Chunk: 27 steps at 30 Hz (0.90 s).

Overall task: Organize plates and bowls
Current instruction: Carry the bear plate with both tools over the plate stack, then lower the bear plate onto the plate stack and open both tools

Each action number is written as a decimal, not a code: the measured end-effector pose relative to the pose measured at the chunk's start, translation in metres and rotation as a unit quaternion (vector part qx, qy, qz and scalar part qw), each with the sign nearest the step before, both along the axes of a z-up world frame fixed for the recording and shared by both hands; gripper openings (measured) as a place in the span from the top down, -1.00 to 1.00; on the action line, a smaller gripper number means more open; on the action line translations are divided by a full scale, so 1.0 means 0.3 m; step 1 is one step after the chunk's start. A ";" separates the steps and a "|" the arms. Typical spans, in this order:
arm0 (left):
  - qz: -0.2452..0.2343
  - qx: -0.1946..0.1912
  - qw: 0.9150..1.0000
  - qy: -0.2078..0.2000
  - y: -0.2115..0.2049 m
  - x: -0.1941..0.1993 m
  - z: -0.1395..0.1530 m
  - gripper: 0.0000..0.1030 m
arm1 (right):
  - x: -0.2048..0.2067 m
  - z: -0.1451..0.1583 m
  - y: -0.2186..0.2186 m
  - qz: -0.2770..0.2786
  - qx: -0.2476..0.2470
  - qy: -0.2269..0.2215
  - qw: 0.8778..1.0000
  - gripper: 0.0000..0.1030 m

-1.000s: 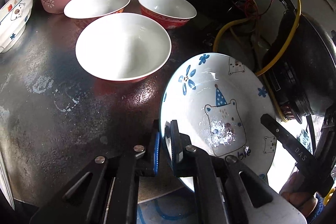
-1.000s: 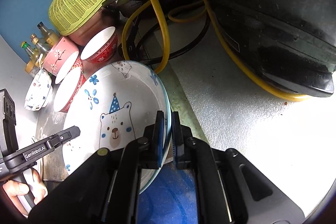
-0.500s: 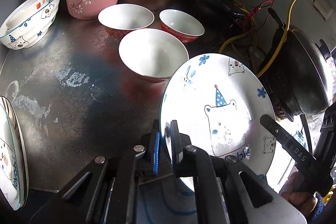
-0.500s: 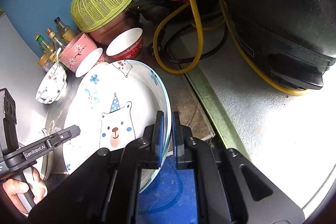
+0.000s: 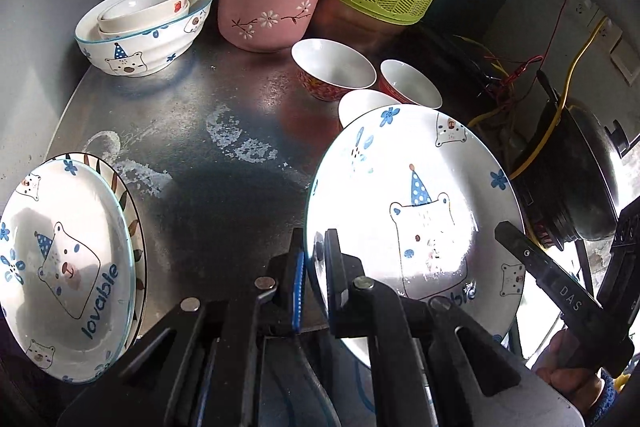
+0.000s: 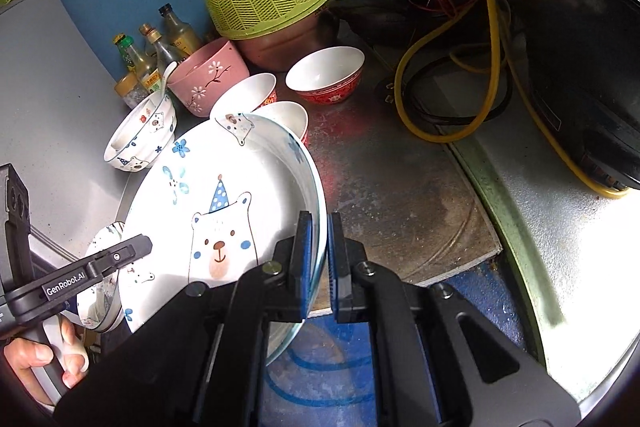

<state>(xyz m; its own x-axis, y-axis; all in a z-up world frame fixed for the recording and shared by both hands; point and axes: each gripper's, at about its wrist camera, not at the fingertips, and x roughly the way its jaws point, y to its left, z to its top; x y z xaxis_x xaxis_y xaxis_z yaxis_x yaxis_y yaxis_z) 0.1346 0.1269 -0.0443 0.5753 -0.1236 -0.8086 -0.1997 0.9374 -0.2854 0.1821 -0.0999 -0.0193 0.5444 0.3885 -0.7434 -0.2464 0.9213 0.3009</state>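
Left wrist: bear plate (image 5: 420, 195) rim pinched btwn left gripper (image 5: 314, 279) pads.

Bear plate (image 5: 416, 211) pinched at its rim by left gripper (image 5: 314, 275), above metal counter (image 5: 208, 163).

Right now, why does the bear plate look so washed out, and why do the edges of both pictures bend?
Left wrist view: strong glare bleaches the bear plate around the bear, and the metal counter carries a dark shadow. Right wrist view: the plate reads clearly; the bright patch is on the surface at right. Both views: fisheye lenses curve the edges, with dark corners.
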 end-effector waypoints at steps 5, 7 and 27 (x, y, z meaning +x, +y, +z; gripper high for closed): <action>0.033 0.001 0.999 -0.004 0.111 -0.063 0.012 0.87 | -0.016 0.007 0.114 0.032 0.000 -0.002 0.999 0.84; 0.046 0.001 0.999 -0.005 0.153 -0.088 0.015 0.88 | -0.024 0.006 0.159 0.046 0.000 -0.001 0.999 0.84; 0.175 0.000 0.985 0.002 0.530 -0.323 0.000 0.88 | -0.079 -0.042 0.602 0.173 -0.003 0.008 0.985 0.83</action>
<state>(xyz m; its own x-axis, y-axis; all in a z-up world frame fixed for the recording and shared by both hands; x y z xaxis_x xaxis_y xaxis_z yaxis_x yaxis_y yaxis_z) 0.0377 0.2859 -0.0444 0.5804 0.0806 -0.8103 -0.5105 0.8113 -0.2850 0.1583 0.0807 -0.0317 0.3684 0.5440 -0.7539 -0.5406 0.7850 0.3024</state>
